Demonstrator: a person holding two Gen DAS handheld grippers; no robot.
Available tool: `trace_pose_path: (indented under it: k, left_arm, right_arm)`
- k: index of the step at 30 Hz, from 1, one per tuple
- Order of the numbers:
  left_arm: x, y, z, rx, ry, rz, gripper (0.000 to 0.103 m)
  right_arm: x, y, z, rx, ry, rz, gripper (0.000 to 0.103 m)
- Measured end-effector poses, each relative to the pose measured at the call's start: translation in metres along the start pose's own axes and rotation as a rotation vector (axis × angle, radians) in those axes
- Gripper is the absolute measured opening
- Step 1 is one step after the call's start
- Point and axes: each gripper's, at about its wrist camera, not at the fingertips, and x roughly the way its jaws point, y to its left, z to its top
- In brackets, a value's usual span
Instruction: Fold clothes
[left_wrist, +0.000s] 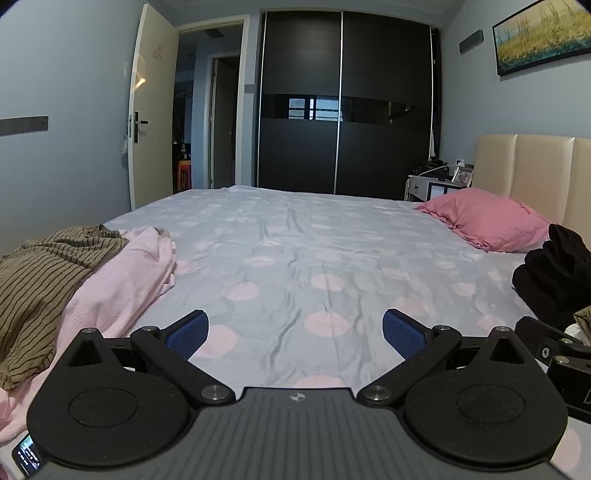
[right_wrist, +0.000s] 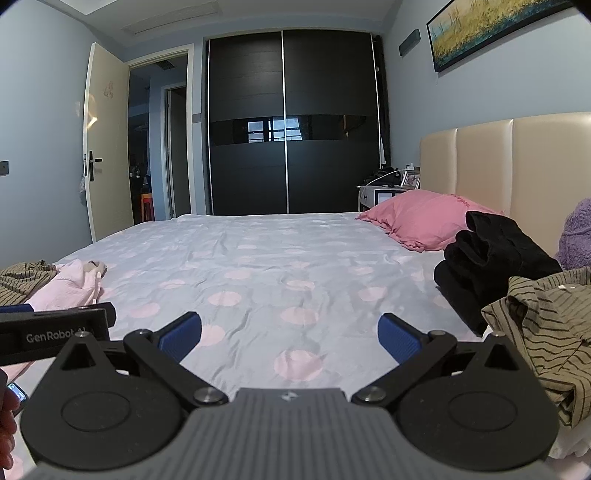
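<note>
Both the left gripper (left_wrist: 295, 328) and right gripper (right_wrist: 290, 332) hover spread wide over the spotted bed (left_wrist: 295, 251), gripping nothing. "GenRobot" is printed on the left gripper's side; striped clothes (right_wrist: 546, 325) lie at the bed's right edge.

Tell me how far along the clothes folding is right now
Nothing looks folded yet. The left gripper and right gripper hover over the bed sheet, jaws open and empty. Still to fold: the striped garment lying on the pink garment to the left, plus the black clothes and a second striped shirt heaped to the right.
</note>
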Motion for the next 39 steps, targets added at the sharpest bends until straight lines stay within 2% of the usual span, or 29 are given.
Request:
trace_pose_path:
  k: [12,19,39]
  left_arm:
    - [0.0026,0.0050,-0.0008,-0.044,0.028,-0.025,0.103]
    - [0.0046,0.0038,-0.0011,-0.033,0.054,-0.023,0.103]
    - [-0.0010,0.0045,-0.0036,-0.041,0.063,-0.028,0.103]
  right_arm:
    - [0.0035,-0.0028,0.0001,0.005,0.016,0.016,0.103]
    - [0.0035,-0.0020,-0.0006,0.005,0.022,0.021,0.102]
    - [0.0042,-0.0027,-0.0010,-0.004,0.027,0.032,0.103]
